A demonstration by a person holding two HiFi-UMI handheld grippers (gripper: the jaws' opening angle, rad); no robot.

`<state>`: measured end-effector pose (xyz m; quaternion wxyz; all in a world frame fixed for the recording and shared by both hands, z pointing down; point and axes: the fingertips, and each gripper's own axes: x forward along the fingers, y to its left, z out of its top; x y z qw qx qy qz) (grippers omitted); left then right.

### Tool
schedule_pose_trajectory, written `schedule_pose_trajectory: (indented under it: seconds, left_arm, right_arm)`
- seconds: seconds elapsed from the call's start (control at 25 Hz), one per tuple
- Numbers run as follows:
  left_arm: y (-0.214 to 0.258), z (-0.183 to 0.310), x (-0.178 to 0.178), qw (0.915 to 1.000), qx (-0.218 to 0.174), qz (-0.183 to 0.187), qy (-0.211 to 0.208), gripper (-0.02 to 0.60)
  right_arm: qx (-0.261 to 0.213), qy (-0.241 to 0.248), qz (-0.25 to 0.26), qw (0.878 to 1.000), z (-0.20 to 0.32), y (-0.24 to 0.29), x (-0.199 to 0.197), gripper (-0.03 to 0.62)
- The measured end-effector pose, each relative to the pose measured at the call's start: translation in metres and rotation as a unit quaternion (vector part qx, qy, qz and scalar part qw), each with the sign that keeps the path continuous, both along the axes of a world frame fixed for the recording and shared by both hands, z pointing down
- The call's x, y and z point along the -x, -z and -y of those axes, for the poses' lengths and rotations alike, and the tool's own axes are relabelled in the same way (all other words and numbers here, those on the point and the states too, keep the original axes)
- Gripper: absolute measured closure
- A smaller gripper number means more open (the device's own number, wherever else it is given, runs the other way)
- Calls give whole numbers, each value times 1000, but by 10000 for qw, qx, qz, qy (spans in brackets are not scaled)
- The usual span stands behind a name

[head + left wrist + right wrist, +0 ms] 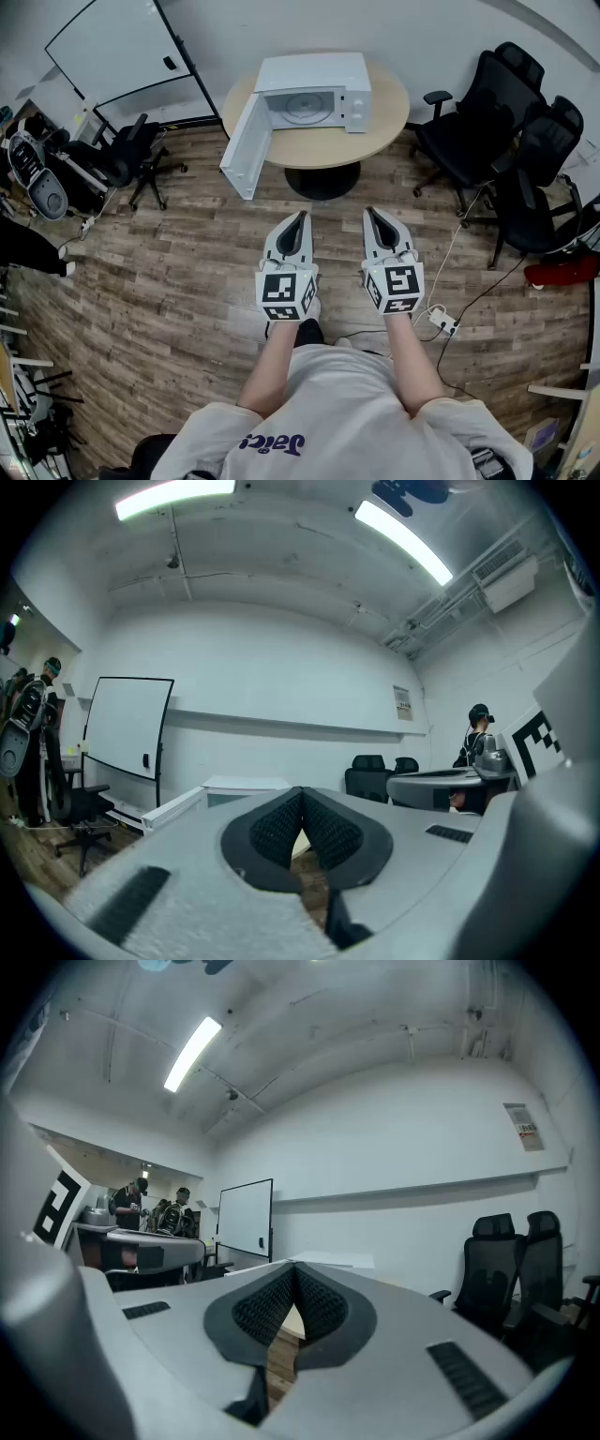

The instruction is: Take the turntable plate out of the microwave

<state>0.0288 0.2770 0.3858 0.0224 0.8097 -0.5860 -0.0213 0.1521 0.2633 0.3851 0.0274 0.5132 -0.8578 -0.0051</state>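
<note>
Hidden: in both gripper views my own jaws block the round glass turntable plate (305, 106); only the head view shows it, inside the white microwave (319, 92) with its door swung wide, well ahead of both grippers | Pose: left gripper (299, 217) and right gripper (372, 214) level, side by side, pointing at it | Jaws: both pressed together, empty.

Wood floor (187, 272), white walls (281, 667), black chairs (487, 131)
</note>
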Motion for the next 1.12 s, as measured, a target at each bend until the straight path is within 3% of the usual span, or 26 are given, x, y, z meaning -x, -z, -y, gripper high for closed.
schedule_pose_trajectory:
  seconds: [0.28, 1.12]
  left_arm:
    - [-13, 31, 21, 9995, 297, -83, 70, 566]
    - [-29, 144, 83, 9977, 493, -400, -226, 566]
  right_arm:
    - [98, 27, 537, 9985, 28, -5, 13, 577]
    - [429, 9, 232, 9988, 132, -34, 91, 576]
